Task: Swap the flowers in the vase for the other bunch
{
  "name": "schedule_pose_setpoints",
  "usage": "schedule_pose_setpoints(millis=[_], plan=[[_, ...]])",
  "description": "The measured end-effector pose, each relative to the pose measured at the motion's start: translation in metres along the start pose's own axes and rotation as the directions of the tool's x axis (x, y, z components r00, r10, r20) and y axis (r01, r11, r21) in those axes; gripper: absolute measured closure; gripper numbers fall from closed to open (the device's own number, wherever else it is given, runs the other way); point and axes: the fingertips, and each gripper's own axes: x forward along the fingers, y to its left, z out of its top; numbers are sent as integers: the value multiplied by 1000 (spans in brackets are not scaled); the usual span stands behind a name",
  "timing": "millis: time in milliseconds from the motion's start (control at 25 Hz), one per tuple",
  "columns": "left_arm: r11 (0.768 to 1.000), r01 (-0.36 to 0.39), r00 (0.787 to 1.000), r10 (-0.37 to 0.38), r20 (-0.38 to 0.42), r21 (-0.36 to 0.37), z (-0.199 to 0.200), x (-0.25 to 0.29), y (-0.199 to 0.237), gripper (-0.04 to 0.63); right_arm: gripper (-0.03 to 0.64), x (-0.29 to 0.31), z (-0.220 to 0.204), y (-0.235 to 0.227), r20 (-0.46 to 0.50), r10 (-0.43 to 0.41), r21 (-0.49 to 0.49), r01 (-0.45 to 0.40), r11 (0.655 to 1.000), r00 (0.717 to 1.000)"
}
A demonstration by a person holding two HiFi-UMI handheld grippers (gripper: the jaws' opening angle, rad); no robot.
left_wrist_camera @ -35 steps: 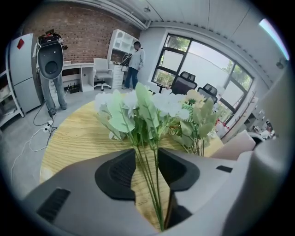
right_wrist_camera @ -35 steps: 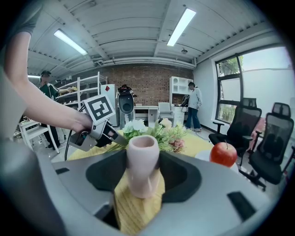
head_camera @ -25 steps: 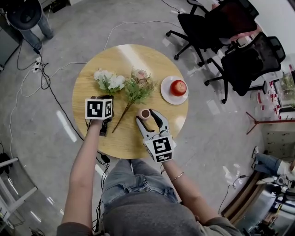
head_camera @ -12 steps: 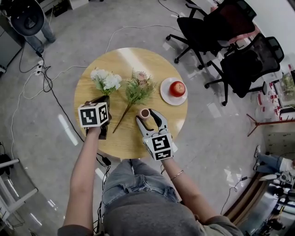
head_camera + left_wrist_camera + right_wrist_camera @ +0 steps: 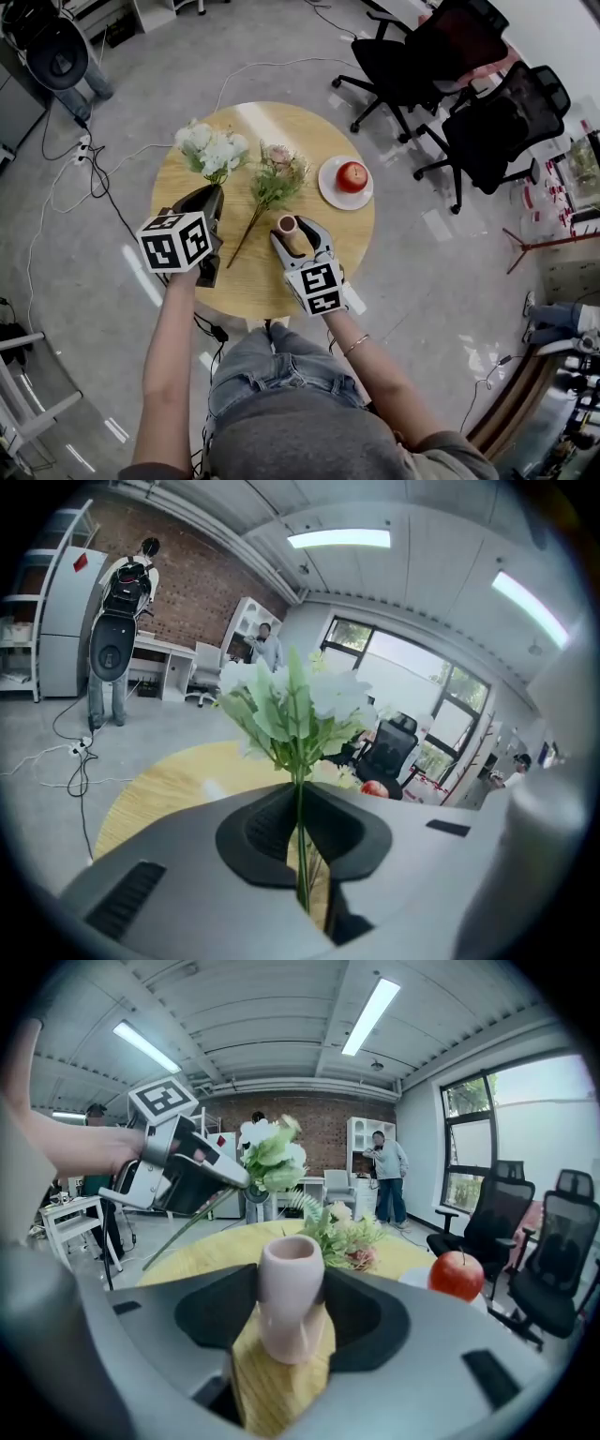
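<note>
Clamping the vase (image 5: 292, 1283) steady in our right gripper (image 5: 296, 236), we hold the white bunch (image 5: 212, 150) clear to its left — our left gripper (image 5: 211, 199), jaws just closing, pinches the stems.

Blue jeans (image 5: 272, 366) and a grey top (image 5: 309, 441) are worn, with a thin bracelet (image 5: 356, 345) on the right wrist. The left gripper (image 5: 211, 192) and right gripper (image 5: 296, 225) are grey with black pads (image 5: 370, 1318), each capped by a black-marked white cube (image 5: 175, 242).

place: office/lab | evid: swivel chairs (image 5: 487, 131), brick wall (image 5: 202, 583), strip lights (image 5: 373, 1014), floor cables (image 5: 91, 161)
</note>
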Motion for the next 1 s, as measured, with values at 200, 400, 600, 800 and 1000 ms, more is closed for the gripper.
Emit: schedule_pose_setpoints(millis=[200, 400, 600, 800, 1000], plan=[[997, 72, 994, -74, 77, 31, 30, -6, -43, 566, 383, -2, 1, 0, 14, 2, -14, -2, 1000, 1000], [987, 145, 981, -153, 117, 73, 54, -10, -80, 566, 383, -2, 2, 2, 17, 0, -19, 0, 1000, 1000], [970, 218, 961, -232, 148, 105, 72, -13, -115, 566, 383, -1, 2, 5, 8, 3, -30, -2, 1000, 1000], [953, 266, 941, -289, 174, 142, 92, -4, -159, 566, 383, -8, 6, -7, 5, -1, -30, 1, 1000, 1000], [934, 312, 918, -343, 197, 172, 101, 1, -181, 566, 383, -6, 7, -4, 1, 2, -26, -2, 1000, 1000]])
